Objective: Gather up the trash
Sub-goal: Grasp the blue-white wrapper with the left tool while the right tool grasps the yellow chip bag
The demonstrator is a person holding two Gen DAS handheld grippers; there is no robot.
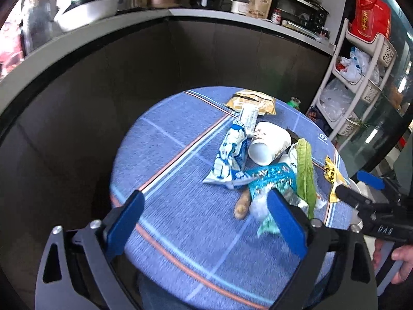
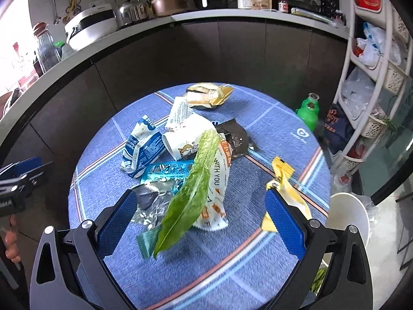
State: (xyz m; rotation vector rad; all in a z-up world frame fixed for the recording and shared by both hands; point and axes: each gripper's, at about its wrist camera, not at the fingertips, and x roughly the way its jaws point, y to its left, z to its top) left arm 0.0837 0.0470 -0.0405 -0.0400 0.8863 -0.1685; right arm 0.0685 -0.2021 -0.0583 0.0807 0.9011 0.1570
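A pile of trash lies on a round table with a blue plaid cloth (image 1: 180, 222) (image 2: 271, 134). It holds a green lettuce leaf (image 2: 193, 186) (image 1: 306, 173), a tipped white paper cup (image 1: 269, 143) (image 2: 184, 137), a blue-white wrapper (image 1: 229, 157) (image 2: 142, 147), a teal foil wrapper (image 2: 165, 171) (image 1: 271, 177), a yellow wrapper (image 2: 286, 188) (image 1: 331, 178), a gold bag (image 1: 251, 102) (image 2: 209, 94) and a piece of ginger (image 1: 241, 204). My left gripper (image 1: 206, 219) is open above the cloth, left of the pile. My right gripper (image 2: 201, 222) is open with the leaf's lower end between its fingers.
A white bin (image 2: 346, 222) stands beside the table at the right. A green bottle (image 2: 308, 111) and a white rack (image 2: 374, 90) stand beyond it. A dark counter (image 1: 129, 64) with kitchen appliances curves behind the table.
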